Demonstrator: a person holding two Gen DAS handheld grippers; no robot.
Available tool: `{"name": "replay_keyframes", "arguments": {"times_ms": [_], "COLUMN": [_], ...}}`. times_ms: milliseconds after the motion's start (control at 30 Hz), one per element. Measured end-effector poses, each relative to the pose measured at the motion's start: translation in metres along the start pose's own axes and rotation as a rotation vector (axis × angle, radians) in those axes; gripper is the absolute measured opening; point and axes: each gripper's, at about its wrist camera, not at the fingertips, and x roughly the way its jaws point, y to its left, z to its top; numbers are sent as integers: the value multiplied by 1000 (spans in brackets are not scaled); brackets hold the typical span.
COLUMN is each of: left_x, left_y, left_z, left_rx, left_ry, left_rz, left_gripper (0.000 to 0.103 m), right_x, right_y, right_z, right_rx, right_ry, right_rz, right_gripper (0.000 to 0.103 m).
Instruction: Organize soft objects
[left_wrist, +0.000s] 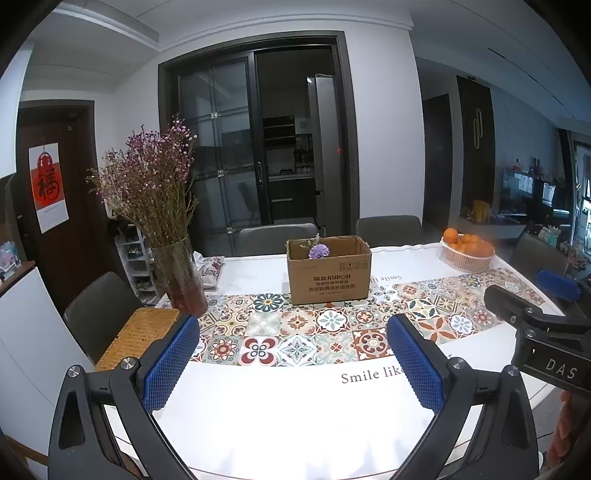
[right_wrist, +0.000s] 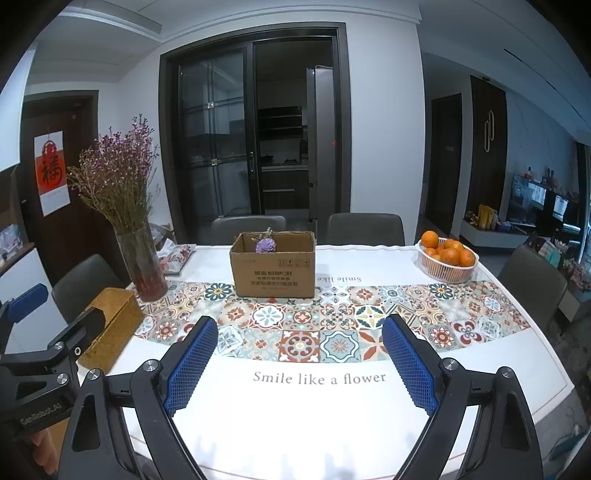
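Both my grippers hang over the desk with nothing in them

The left gripper (left_wrist: 291, 363) has its fingers wide apart, and so does the right gripper (right_wrist: 299, 363). A purple flower (left_wrist: 318, 251) sits inside the cardboard box (left_wrist: 328, 275) in the middle of the desk (left_wrist: 295, 417), so I think one soft thing is put away. A flowery cloth bundle (left_wrist: 209, 271) lies behind the glass vase (left_wrist: 181, 277), well apart from the box; it may be left to do. I cannot see the bottom of the box, so more could be in there. The bundle is half hidden, and I cannot tell what it is
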Motion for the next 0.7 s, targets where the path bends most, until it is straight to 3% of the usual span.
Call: {"name": "replay_keyframes", "arguments": {"times_ms": [700], "left_x": [1], "left_y": [-2], "left_z": [-2], "left_rx": [2], "left_ry": [9], "left_rz": [0], "left_gripper": [103], "right_x": [-4], "right_y": [-2], "right_z": [-2], "right_rx": [0], "right_ry": [-3], "right_rz": [-5], "right_gripper": [92]}}
